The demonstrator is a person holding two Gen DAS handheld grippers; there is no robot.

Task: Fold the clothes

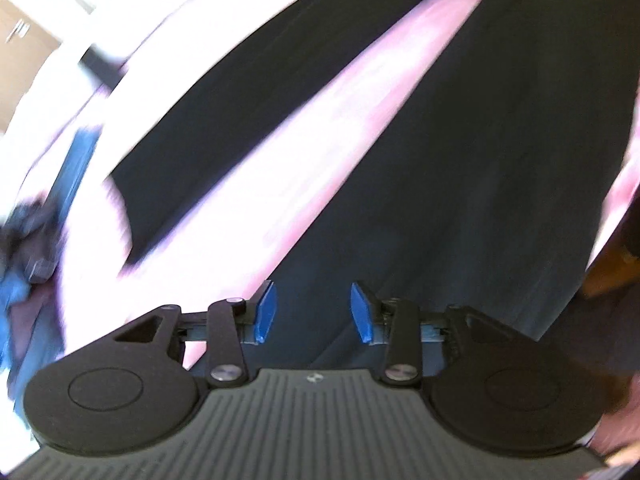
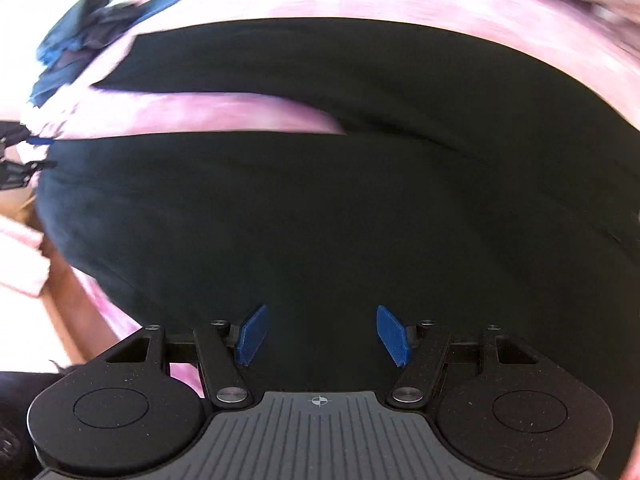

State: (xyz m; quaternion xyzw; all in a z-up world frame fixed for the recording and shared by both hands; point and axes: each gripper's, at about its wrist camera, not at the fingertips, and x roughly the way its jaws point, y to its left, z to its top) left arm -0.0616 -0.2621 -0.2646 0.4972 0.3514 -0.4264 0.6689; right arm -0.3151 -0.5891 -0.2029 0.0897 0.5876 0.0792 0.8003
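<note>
Trousers (image 1: pixel 460 152), dark and long, lie spread on a pink-covered bed (image 1: pixel 304 160) in the left wrist view; the two legs run apart from each other with a wedge of pink between them, so the garment looks laid out flat and, by my reading, no fold has been made yet; the left claw (image 1: pixel 312 312) hangs above the cloth near the point where the legs part, its blue pads standing apart with nothing between them, only fabric below; a heap of blue and dark clothes (image 1: pixel 28 236) sits at the left edge, blurred, and whether it is folded I cannot tell; no basket, box or other container shows in this view. In the right wrist view the same trousers (image 2: pixel 320 208) fill most of the frame, one leg reaching toward the far left with a pink strip (image 2: pixel 180 116) beneath it; the right claw (image 2: pixel 322 336) is over the broad dark part, its pads wide apart and clamped on nothing; the other claw shows small at the left edge; the heap of clothes (image 2: pixel 76 40) lies at the upper left on the bed; again no container is to be seen; what is left, I judge, is the whole folding of this garment.
</note>
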